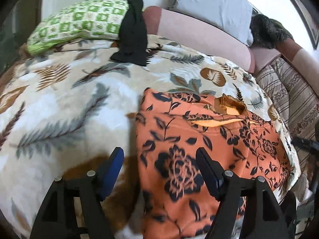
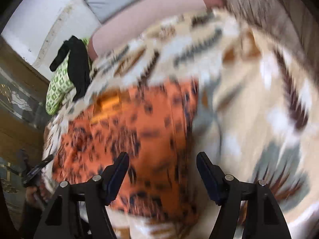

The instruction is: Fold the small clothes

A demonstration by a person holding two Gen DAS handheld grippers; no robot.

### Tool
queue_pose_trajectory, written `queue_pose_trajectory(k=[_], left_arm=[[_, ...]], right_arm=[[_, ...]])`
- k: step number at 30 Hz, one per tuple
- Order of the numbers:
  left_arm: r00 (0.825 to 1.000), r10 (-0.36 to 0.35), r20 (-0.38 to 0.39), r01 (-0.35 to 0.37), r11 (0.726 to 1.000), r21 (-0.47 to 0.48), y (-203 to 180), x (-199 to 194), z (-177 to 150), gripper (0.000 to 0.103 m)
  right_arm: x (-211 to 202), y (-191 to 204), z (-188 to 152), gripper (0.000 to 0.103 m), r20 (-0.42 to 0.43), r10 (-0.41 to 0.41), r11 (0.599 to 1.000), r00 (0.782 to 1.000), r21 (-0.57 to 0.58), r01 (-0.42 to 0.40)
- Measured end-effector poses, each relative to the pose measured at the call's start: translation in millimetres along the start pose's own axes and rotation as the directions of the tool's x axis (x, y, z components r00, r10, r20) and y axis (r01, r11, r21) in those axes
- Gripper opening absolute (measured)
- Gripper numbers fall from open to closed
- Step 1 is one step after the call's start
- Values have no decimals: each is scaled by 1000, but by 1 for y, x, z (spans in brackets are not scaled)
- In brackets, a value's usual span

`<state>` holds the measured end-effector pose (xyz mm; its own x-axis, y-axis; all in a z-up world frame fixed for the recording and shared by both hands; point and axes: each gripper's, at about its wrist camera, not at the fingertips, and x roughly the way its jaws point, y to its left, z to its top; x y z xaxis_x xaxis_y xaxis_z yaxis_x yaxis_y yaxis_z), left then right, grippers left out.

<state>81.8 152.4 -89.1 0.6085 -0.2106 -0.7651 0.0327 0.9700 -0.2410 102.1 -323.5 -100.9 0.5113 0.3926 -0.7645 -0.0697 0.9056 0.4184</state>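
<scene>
Left wrist view: left gripper (image 1: 159, 159) and right gripper (image 2: 162, 164) are held wide, empty, above the orange floral garment (image 1: 199, 139) laid on the leaf-print blanket (image 1: 59, 103)

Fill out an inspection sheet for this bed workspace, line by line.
Surface: leaf-print blanket spread over the bed.
Job's things: orange floral garment lying on the blanket, partly folded, lighter inside showing at its far edge.
Clutter: black garment draped over a green checked pillow; grey pillow; dark furry item.
Grippers: left gripper open, nothing between the fingers; right gripper open and empty above the orange garment, view blurred.
Cables: nothing seen.
Surroundings: pink bolster along the wall, striped cover at the bed's side.
</scene>
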Motion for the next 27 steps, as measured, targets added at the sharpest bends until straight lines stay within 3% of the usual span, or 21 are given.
queue_pose_trajectory(k=[2,6,9,11,13,14,18,25,27], left_arm=[[1000,3,-30,-3,1000,-9,1,13,2,75],[999,1,-38,-2,1000,-9,5,27,8,75],[1000,-4,-30,4,1000,0,4,34,18,75],[998,5,-70,-5,1000,0,6,48,24,74],[994,1,-113,-3,1000,-19,11,56,24,63],[993,-7,-118,4,1000,-25,12,56,24,51],[996,4,-94,-7,999,-31,17,54,22,21],[996,13,-88,-12,1000,12,10,51,25,12],[996,19,-90,-17,1000,16,9,52,26,9]], right_arm=[[16,12,20,73,20,-20,998,1000,-56,21],[54,17,41,73,-28,-102,987,994,-127,98],[63,11,39,73,-47,-96,990,994,-109,91],[65,10,37,73,-43,-83,992,996,-97,79],[63,8,36,73,-40,-73,993,997,-94,69],[62,8,36,73,-38,-71,994,997,-92,67],[50,3,44,73,-10,-63,994,998,-86,62],[64,5,53,73,-10,-98,986,995,-133,95],[80,10,53,64,-38,-130,977,991,-174,122]])
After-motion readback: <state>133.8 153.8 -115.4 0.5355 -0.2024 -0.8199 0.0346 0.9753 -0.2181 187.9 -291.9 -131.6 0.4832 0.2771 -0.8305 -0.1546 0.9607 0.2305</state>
